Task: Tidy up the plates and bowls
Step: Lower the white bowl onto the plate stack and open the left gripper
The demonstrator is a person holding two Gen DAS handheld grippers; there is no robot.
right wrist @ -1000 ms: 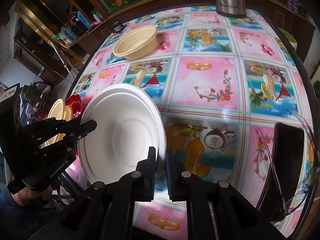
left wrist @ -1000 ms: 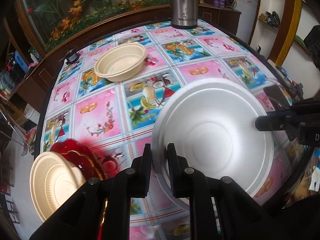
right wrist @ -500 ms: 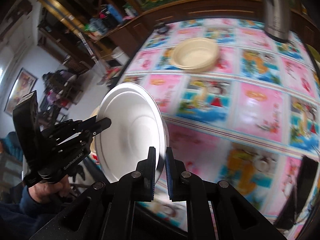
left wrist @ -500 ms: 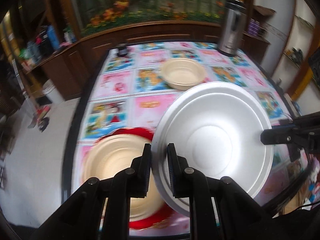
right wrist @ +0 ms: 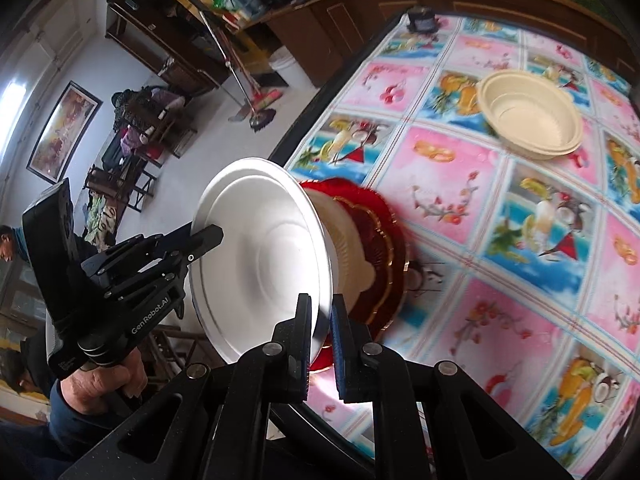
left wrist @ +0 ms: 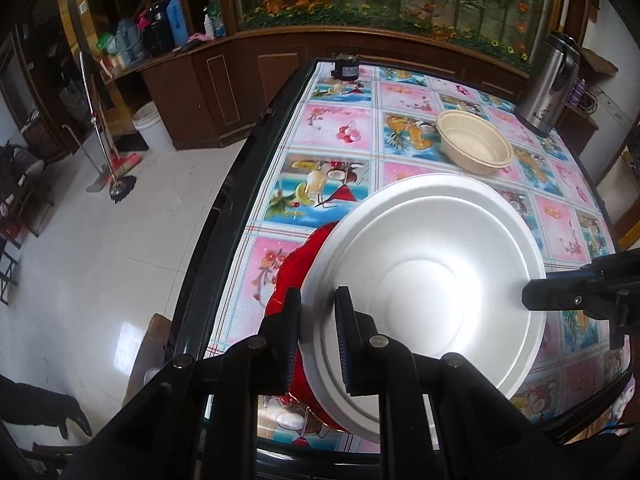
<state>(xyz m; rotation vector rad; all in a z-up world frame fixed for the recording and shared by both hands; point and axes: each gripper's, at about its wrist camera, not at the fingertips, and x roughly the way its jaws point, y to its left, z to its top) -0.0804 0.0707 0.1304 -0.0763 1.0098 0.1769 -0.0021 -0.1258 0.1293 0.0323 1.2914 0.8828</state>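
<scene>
A large white foam plate [left wrist: 424, 280] is held by both grippers at opposite rims. My left gripper [left wrist: 318, 328] is shut on its near rim; my right gripper [right wrist: 322, 320] is shut on the other rim and shows at the right of the left wrist view [left wrist: 560, 300]. The white plate [right wrist: 260, 260] hangs just above a cream plate [right wrist: 346, 248] that lies on a red plate [right wrist: 384, 240] at the table's near left corner. A cream bowl [left wrist: 474, 146] stands further back, also in the right wrist view [right wrist: 532, 120].
The table [left wrist: 320, 128] has a fruit-patterned cloth and a black edge [left wrist: 224, 208] close to the stack. A steel thermos [left wrist: 552, 88] stands at the far right, a small dark object [left wrist: 346, 68] at the far edge. The floor lies to the left.
Both grippers carried the white plate left across the table, from its middle to over the cream and red plates. It now covers most of that stack.
</scene>
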